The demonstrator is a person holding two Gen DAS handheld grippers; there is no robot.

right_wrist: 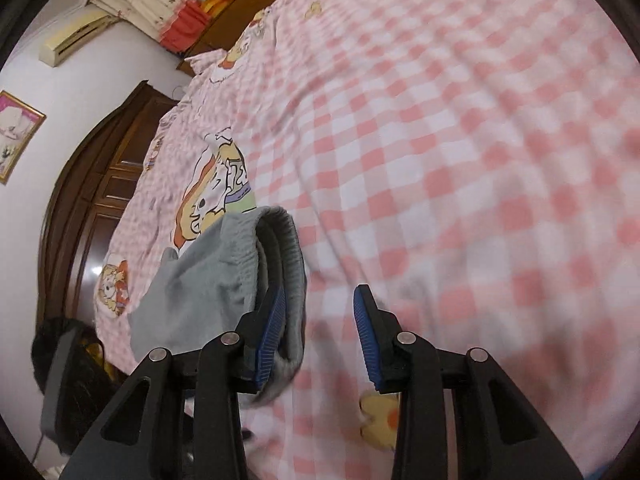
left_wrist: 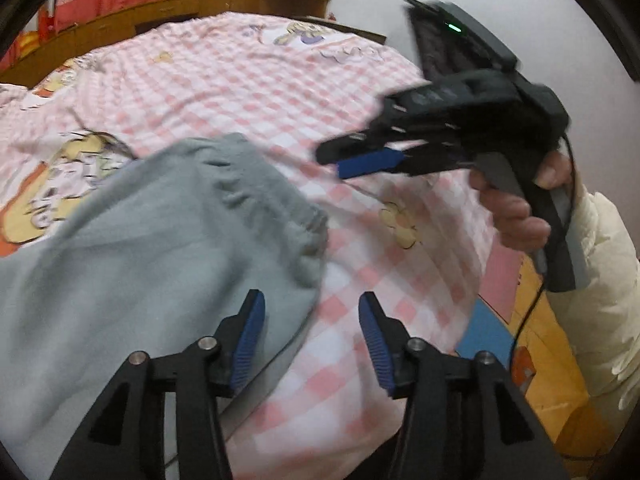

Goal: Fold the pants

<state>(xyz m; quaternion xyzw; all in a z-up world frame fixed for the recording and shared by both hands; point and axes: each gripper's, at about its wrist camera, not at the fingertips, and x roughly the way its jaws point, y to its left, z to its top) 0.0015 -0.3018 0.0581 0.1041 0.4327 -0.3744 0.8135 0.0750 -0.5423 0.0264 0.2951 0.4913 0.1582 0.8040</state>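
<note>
Each claw [left_wrist: 312,338]: black frame, blue ribbed pads [left_wrist: 247,346], silver pivot screws. Right unit: green LED, black cable. Sleeve [left_wrist: 600,300]: cream, padded.

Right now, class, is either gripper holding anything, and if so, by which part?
Nothing is held. The left gripper and right gripper are both open above the bed; the grey pants lie loose beside them.

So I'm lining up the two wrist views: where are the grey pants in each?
Left wrist view: grey pants fill the lower left, waistband toward the centre, behind the left finger.
Right wrist view: grey pants sit lower left of centre, ribbed waistband facing the camera.
Shared landmark: the pink checked bedsheet under them.
</note>
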